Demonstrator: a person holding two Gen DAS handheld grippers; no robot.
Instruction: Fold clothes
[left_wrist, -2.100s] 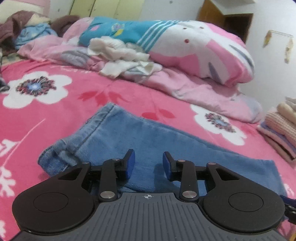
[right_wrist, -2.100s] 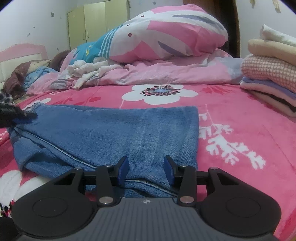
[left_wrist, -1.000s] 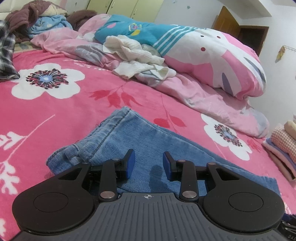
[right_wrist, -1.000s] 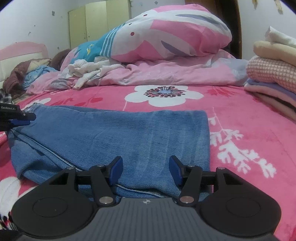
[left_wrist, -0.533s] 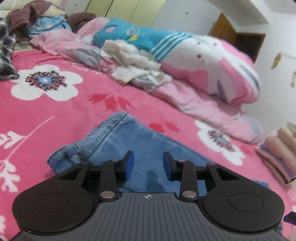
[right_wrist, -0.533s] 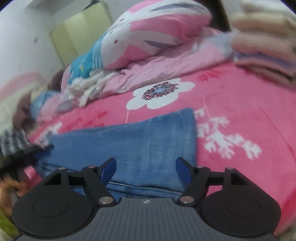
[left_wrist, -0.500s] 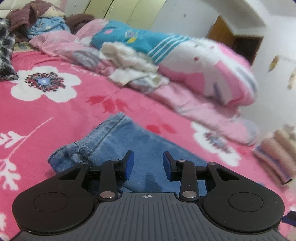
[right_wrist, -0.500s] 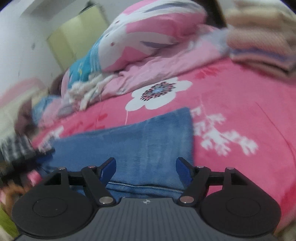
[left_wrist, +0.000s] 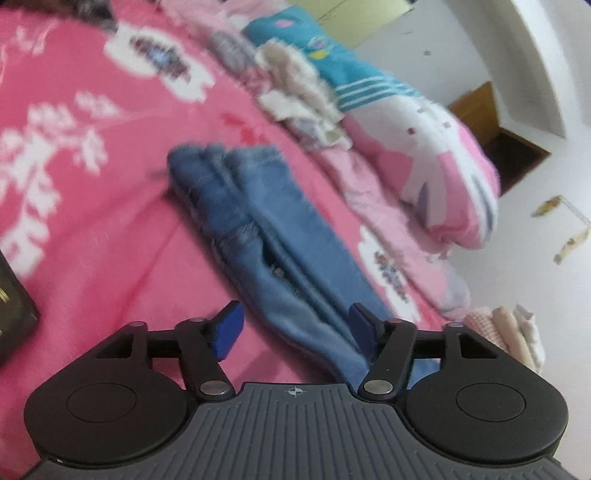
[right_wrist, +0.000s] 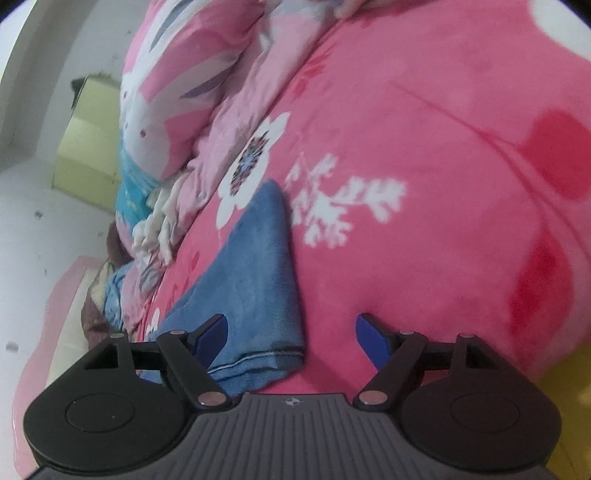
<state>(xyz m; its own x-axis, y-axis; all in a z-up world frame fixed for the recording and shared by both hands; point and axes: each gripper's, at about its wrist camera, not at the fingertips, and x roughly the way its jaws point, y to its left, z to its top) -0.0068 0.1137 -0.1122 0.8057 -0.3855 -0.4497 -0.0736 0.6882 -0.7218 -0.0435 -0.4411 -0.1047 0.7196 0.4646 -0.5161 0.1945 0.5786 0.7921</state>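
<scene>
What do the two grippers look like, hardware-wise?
Both match. The left gripper and right gripper each have a grey ribbed body bearing a small crosshair mark, two black rounded housings with circular caps, black linkage arms on silver pivot screws, and blue finger pads. No cables or sleeves visible.

Soft even indoor light; heavy motion blur both views; fisheye-bent, tilted edges.

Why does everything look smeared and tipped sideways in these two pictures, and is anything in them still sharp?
Left wrist view: motion blur smears the jeans and the pink bedspread, while the left gripper stays crisp. Right wrist view: the scene is tilted and bulged by the fisheye lens, the bedspread is soft, and the right gripper and the jeans' hem nearest it are clearest.
</scene>
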